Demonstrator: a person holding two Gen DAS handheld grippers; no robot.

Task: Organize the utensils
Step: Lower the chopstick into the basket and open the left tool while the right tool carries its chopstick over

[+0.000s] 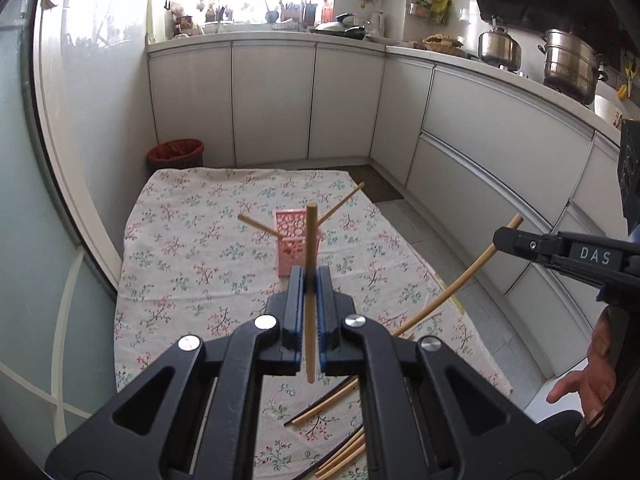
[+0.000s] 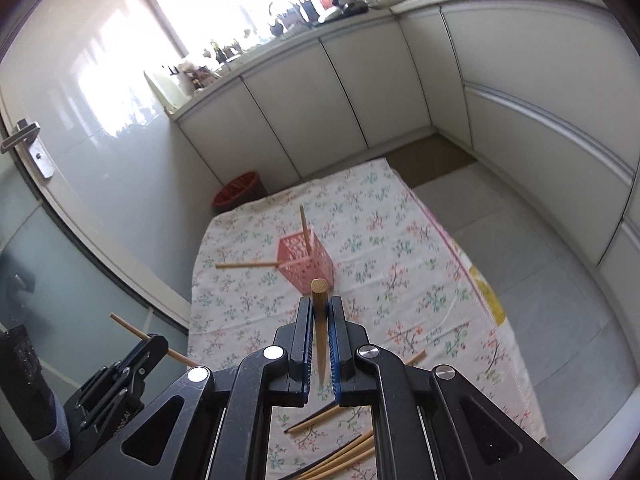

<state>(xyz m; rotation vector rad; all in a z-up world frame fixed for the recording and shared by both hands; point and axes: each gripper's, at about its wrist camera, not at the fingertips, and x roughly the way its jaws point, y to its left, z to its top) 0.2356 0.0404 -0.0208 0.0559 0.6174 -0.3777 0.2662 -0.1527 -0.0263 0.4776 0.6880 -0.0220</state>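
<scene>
Left wrist view: you're clamping one chopstick (image 1: 310, 264) in each gripper (image 1: 309, 280), so be lowering them tip-first into the pink holder (image 1: 292, 254) mid-cloth (image 1: 192, 240), avoiding the two sticks (image 1: 344, 200) already leaning there.

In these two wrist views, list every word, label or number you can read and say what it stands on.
"DAS": white letters on the side of the right gripper, seen from the left wrist view.
Pale lettering on the side of the left gripper, in the right wrist view: too small and tilted to read.
Packets on the wall rack: print too blurred to read.
</scene>
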